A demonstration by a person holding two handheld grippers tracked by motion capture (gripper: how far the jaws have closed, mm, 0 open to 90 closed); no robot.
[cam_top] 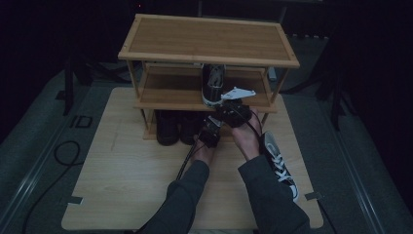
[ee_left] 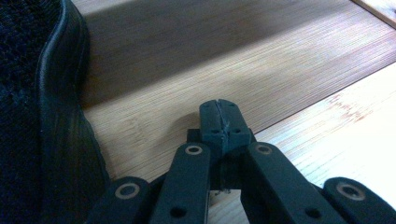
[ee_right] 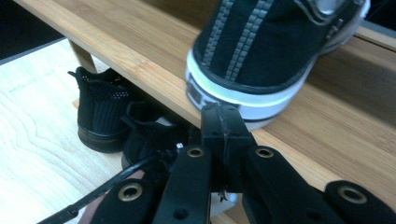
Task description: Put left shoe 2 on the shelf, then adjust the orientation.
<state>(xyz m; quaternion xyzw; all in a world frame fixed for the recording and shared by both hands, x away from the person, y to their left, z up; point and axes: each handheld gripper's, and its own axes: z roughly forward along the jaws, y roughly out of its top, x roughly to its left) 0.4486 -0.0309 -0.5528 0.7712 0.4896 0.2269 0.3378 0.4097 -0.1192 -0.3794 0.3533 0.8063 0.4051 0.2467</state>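
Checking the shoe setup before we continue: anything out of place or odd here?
One thing: a black-and-white sneaker lies on the table by the person's right forearm, apart from its mate on the rack's middle shelf. The black shoes sit together on the bottom shelf. No damage visible.

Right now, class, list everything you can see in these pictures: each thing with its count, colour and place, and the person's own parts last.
Shoe rack: one, light wood, three shelves, standing at the far end of the board.
Board: one, pale wood, lying on the grey floor under the rack.
Black-and-white sneaker: one, on the middle shelf, its heel toward the person.
Second sneaker: one, black with white laces, on the board by the person's right forearm.
Black shoes: two, on the bottom shelf, left of centre.
Cable: one, black, on the floor at left.
Left claw: one, black, shut, at the bottom shelf.
Right claw: one, black, shut, at the sneaker's heel.
Sleeves: two, dark grey.
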